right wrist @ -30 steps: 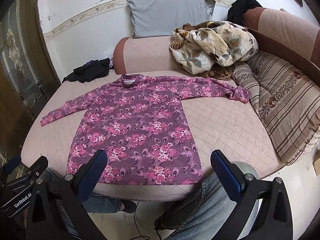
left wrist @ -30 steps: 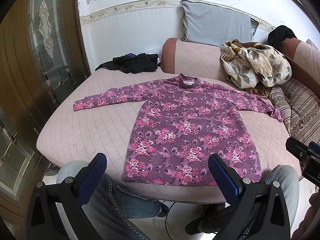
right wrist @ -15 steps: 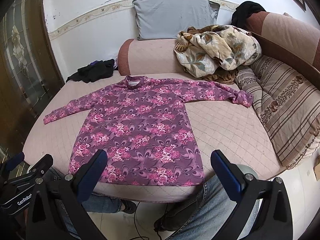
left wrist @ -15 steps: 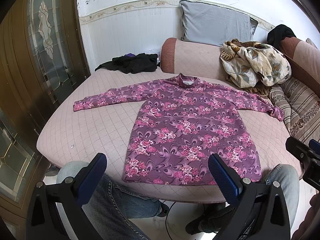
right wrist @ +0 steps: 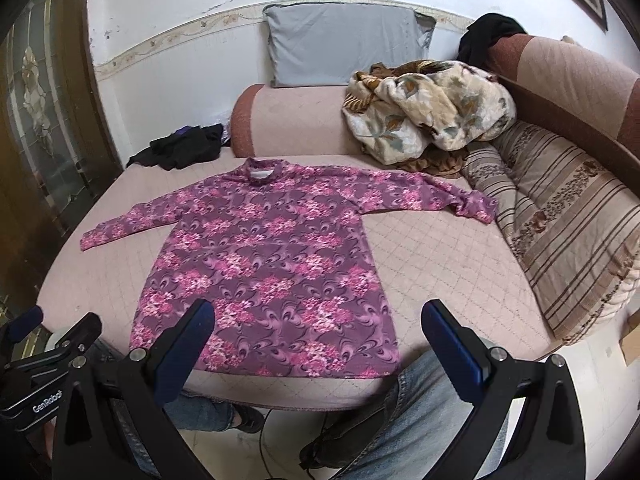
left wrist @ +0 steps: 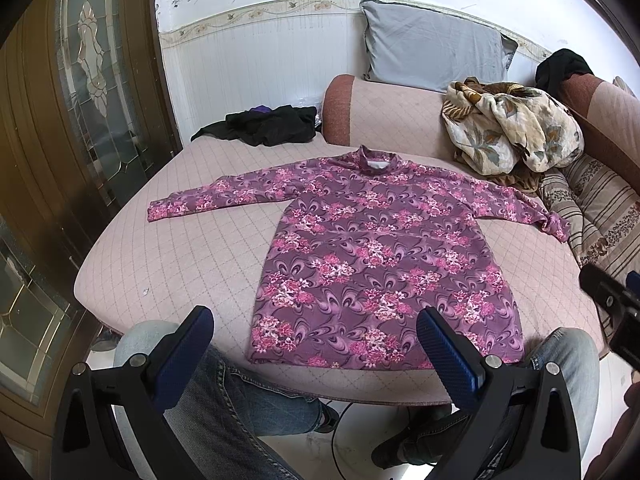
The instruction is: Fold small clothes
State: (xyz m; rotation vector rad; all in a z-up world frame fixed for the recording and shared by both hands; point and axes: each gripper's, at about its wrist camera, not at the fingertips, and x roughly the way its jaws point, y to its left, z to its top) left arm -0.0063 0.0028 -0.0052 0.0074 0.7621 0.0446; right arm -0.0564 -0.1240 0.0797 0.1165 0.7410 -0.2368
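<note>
One purple floral top, flat, sleeves spread

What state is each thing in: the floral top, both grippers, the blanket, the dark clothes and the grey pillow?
Floral top: flat and unfolded, sleeves spread out to both sides.
Left gripper: open, empty, short of the hem.
Right gripper: open, empty.
Blanket: crumpled in a heap.
Dark clothes: bunched, unfolded.
Grey pillow: upright against the wall.
</note>
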